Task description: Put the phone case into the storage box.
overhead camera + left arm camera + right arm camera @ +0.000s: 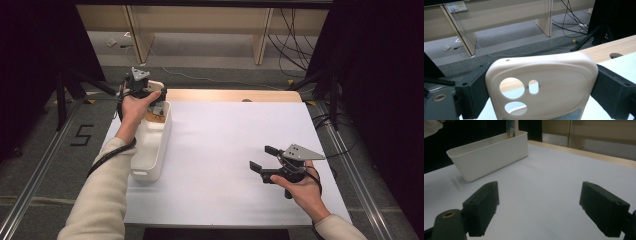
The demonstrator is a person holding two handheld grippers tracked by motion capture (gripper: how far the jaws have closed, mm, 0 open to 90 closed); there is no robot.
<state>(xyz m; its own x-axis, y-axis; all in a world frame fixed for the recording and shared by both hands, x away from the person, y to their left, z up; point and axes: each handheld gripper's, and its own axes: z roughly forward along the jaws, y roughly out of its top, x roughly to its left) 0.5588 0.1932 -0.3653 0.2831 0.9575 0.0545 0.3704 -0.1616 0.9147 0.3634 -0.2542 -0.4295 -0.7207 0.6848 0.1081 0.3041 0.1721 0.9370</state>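
Phone case (544, 82) clamped between left tongs (541, 87) jaws.

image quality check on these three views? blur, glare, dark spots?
High view: sides of the frame fall to black, white table evenly lit, no glare. Left gripper view: phone case close and slightly soft, floor behind sharper. Right gripper view: white bin soft, upper left corner dark, right gripper jaws slightly blurred.
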